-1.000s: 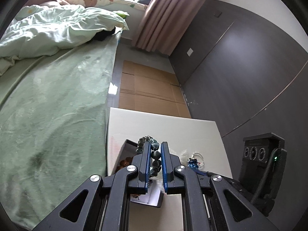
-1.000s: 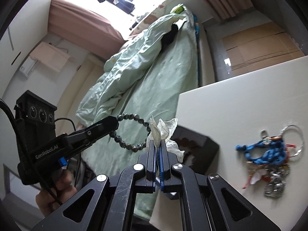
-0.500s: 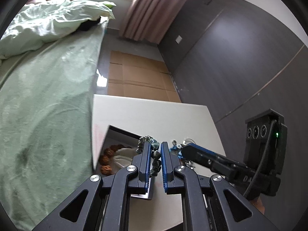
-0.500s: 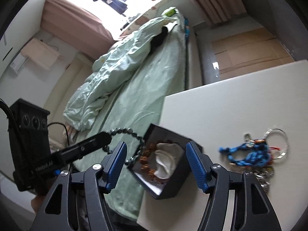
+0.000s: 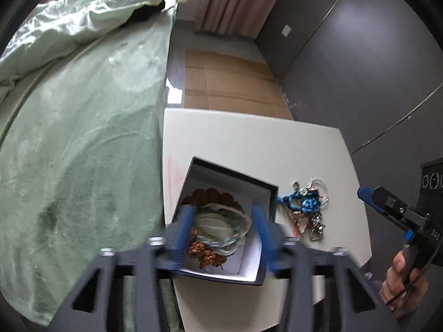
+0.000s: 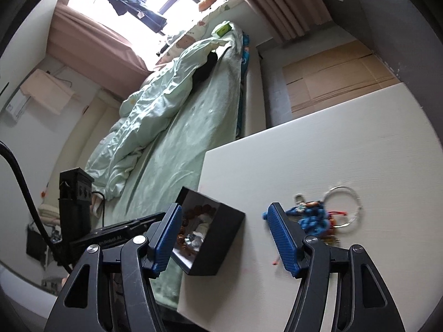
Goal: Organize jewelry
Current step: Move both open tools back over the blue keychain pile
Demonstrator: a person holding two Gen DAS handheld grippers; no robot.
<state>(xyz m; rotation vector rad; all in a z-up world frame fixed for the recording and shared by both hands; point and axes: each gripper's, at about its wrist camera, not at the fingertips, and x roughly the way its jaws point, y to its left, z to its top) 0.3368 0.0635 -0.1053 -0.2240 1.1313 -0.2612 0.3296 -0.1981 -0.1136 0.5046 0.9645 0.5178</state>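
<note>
While the left gripper (image 5: 224, 231) hangs over the black box (image 5: 265, 191) in the lower middle of the left wrist view, its ribbed blue fingers (image 5: 184, 228) stand spread wide and motion-blurred, holding nothing. Inside the square, white-lined box lie a ring of knobbly brown beads (image 5: 206, 251), a pale crumpled wad of tissue (image 5: 210, 224) and a bluish, blurred bracelet (image 5: 221, 239) draped over it. Just right of the box, on the smooth white table (image 5: 249, 138), sits a tangle of blue knotted cord (image 5: 307, 202) with thin metal rings and small silver charms. At the right edge of that frame the right gripper (image 5: 387, 204) appears side-on, gripped by a hand (image 5: 401, 282).

From the right wrist view, the right gripper (image 6: 224, 238) is likewise open and empty, its textured blue pads (image 6: 282, 240) framing the box (image 6: 218, 243) at lower centre and the cord bundle (image 6: 315, 217) to the right. A matte green blanket covers the bed (image 6: 188, 149) along the table's left side, with flat cardboard sheets (image 6: 332, 74) on the floor at upper right.
</note>
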